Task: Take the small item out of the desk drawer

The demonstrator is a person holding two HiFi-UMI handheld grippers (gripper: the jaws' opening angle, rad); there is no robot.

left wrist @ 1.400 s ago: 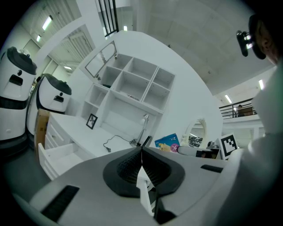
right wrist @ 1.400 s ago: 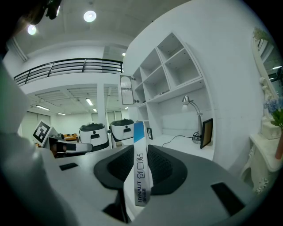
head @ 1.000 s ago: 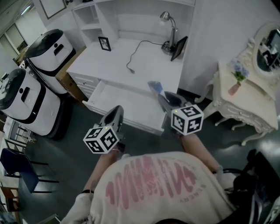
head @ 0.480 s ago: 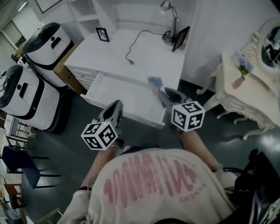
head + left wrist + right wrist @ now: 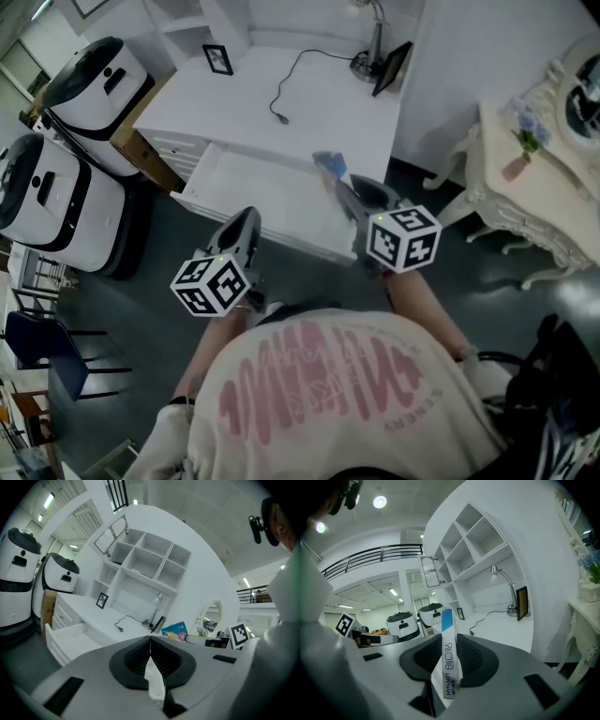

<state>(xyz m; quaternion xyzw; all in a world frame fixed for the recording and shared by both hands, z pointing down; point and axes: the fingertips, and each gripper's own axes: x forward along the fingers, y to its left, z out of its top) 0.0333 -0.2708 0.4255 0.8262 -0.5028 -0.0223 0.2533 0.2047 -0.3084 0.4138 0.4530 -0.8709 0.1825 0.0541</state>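
The white desk [image 5: 309, 103] has its wide drawer [image 5: 246, 192] pulled out toward me. My right gripper [image 5: 339, 184] is over the drawer's right front corner, shut on a small, flat blue-and-white box [image 5: 330, 161]. In the right gripper view the box [image 5: 449, 663] stands upright between the pads. My left gripper [image 5: 247, 223] hovers just in front of the drawer's front edge, shut with nothing in it; its pads [image 5: 140, 656] meet in the left gripper view. That view also shows the box [image 5: 175, 630] to the right and the drawer [image 5: 65, 641] at the left.
Two big white-and-black machines [image 5: 56, 178] stand left of the desk. On the desktop are a picture frame [image 5: 217, 58], a loose cable [image 5: 286, 89], a lamp [image 5: 373, 37] and a dark tablet [image 5: 390, 67]. A cream vanity table [image 5: 544, 178] stands to the right, a blue chair [image 5: 42, 352] at lower left.
The head view has tilted, so the desk sits a little higher in the picture. The right gripper has sunk slightly with the box still in it. The left gripper has stayed put.
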